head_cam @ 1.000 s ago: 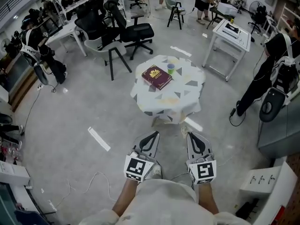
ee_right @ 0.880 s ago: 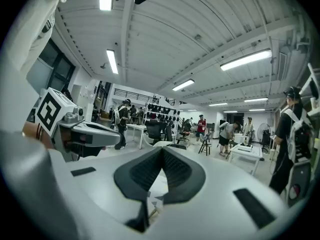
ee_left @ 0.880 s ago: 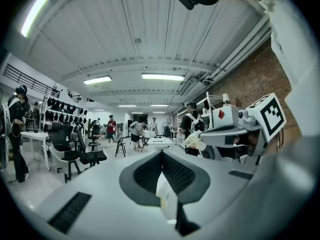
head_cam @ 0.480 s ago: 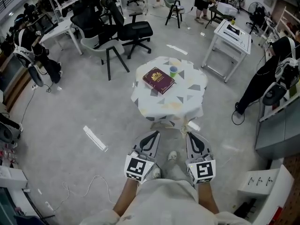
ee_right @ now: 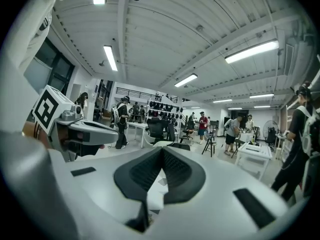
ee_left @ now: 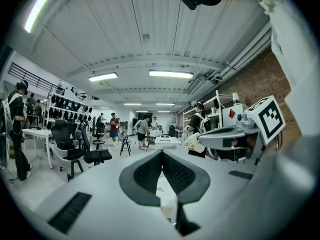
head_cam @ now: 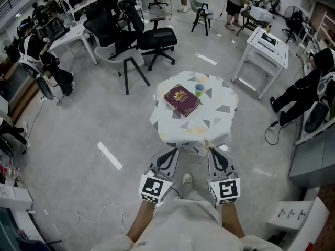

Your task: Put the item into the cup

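A small table with a patterned white cloth stands ahead in the head view. On it lie a dark red book and, at the book's far right corner, a small green cup. I cannot make out any other loose item on it. My left gripper and right gripper are held side by side close to my body, short of the table's near edge. Both are shut and hold nothing. The left gripper view shows its jaws meeting at the tip, and the right gripper view shows the same.
Black office chairs and a grey chair stand beyond the table to the left. A white desk stands at the back right. A person in black is at the right edge. A white tape strip lies on the floor.
The table has drawn slightly nearer and shifted right in the head view as I walk toward it. Both grippers stay shut, held in the same place near my body.
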The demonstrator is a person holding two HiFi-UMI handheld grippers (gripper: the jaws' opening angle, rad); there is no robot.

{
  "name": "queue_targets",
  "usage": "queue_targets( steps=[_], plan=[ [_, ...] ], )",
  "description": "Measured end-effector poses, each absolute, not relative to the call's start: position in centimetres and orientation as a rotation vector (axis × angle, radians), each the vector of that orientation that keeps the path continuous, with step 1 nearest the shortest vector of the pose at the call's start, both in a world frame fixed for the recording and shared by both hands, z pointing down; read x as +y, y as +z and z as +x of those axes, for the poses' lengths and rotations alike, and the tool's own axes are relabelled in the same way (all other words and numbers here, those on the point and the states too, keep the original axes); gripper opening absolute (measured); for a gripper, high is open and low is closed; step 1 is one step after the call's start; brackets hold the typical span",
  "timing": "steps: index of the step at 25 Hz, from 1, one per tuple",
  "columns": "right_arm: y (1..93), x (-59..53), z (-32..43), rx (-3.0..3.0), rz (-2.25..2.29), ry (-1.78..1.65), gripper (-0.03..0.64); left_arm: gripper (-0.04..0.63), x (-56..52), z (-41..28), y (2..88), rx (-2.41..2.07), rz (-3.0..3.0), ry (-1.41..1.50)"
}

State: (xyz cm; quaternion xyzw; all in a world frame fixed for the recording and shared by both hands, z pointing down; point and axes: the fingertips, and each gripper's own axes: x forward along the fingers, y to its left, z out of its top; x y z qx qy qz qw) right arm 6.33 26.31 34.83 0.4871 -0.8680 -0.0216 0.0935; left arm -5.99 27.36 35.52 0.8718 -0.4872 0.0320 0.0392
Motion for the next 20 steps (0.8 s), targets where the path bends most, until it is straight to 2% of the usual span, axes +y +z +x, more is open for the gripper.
queue_targets(
  steps=[20],
  plan=[
    [34.5, 10.9, 9.8, -2.687, 1.385, -0.030, 0.005, 0.012, 13.9, -2.8, 34.2, -1.624, 2.637, 0.184]
  ],
)
